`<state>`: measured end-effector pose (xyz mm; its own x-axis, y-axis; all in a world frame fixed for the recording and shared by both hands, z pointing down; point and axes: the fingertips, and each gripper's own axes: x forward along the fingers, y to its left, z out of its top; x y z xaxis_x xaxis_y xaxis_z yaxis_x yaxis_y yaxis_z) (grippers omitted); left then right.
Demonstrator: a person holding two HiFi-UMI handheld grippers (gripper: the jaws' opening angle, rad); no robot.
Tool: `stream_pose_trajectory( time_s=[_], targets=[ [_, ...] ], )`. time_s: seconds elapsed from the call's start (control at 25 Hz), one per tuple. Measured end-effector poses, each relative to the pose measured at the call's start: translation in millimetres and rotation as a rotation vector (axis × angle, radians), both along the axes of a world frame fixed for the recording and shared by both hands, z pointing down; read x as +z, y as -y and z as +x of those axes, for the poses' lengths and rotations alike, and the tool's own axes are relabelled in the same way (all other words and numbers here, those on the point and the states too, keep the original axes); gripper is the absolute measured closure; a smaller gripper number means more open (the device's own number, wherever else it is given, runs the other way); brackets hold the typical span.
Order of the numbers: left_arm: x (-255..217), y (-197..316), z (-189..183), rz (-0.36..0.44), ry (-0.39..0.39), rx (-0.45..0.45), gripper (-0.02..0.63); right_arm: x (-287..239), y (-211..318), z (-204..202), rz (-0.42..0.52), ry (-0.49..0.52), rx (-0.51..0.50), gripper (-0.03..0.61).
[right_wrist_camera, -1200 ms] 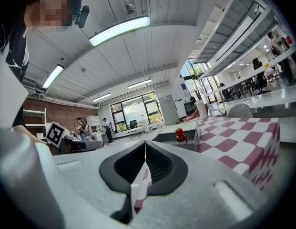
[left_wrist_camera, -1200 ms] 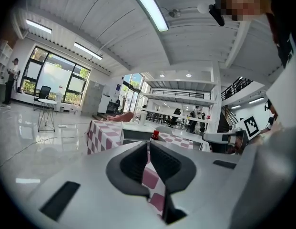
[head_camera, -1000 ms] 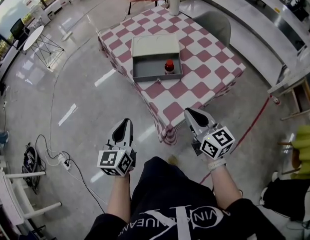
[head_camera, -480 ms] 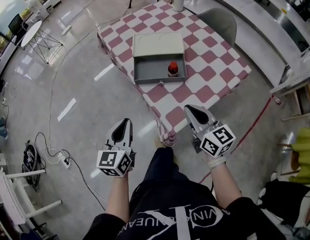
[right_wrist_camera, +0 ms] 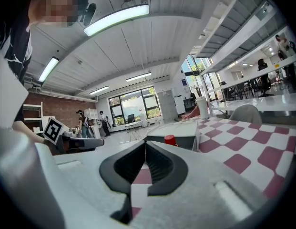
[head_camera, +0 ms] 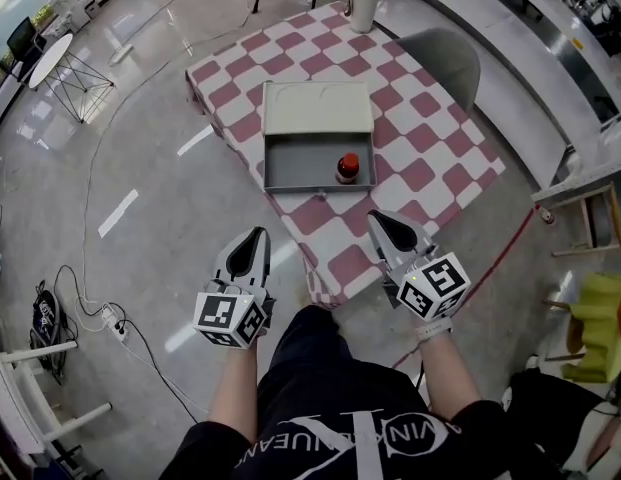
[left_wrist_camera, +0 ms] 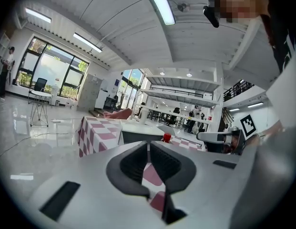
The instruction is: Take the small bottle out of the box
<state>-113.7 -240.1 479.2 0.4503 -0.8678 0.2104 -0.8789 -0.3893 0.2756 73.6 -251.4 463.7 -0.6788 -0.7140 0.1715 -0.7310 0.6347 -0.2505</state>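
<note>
I've come closer to the desk (head_camera: 430, 133). The small bottle (head_camera: 348, 168) stands upright in the open box (head_camera: 295, 163), at its right side, untouched. My left hand-held gripper (head_camera: 252, 240) and right hand-held gripper (head_camera: 382, 223) are closed, empty, not yet reaching it.

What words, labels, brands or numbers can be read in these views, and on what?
Black T-shirt: large white print, upside down and cut off, unreadable.
Left hand-held gripper and right hand-held gripper: square black-and-white markers, no words.
Small red-capped bottle in the grey metal box: any label too small.
</note>
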Motion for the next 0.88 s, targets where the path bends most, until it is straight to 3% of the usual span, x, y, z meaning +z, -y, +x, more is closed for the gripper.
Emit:
stream_pose_trajectory(
  time_s=[0.52,0.88],
  targets=[
    [6.2,59.8,33.7,-0.003,0.045,0.131,0.592,23.3,58.6,-1.2,-0.015,-0.179,0.041,0.546],
    [18.6,86.1,53.4,-0.03,0.07,0.216,0.592,37.4,90.2,-7.5,-0.046,-0.261,0.018,0.453]
  ],
)
